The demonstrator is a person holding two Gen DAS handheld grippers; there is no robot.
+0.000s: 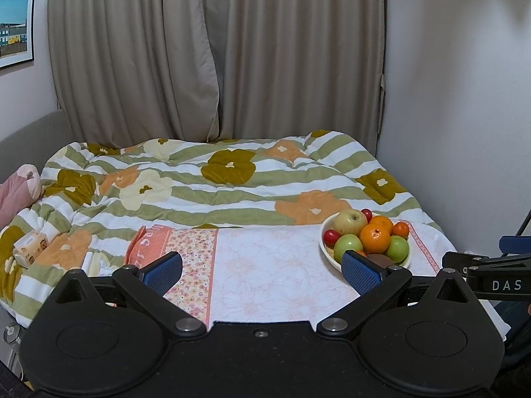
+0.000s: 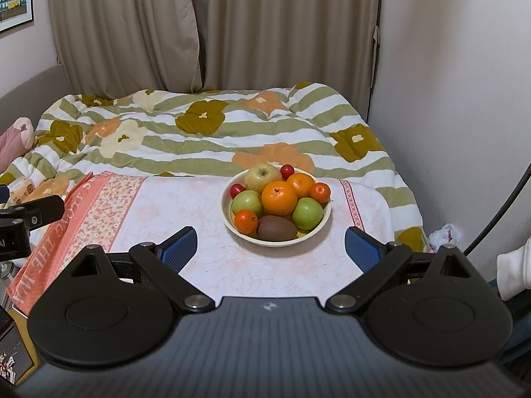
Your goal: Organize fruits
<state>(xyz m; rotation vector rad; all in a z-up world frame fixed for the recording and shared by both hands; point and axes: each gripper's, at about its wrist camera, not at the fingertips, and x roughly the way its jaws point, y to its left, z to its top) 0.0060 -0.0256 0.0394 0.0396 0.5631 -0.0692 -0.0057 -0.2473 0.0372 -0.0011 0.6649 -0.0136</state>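
While all fruit [image 2: 279, 198] sits piled in bowl [image 2: 229, 222] just ahead of right gripper [image 2: 270, 248] fingers, both it and left gripper [image 1: 262, 265] gape wide, empty; fits sorted or pre-sorting.

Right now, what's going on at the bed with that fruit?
A person holds a claw in each hand. The left claw and right claw are both open and hold nothing. Every fruit in view sits in the white bowl on the flowered cloth: oranges, green apples, a kiwi and small red fruits. That fits either a sorted bowl or one about to be unloaded.
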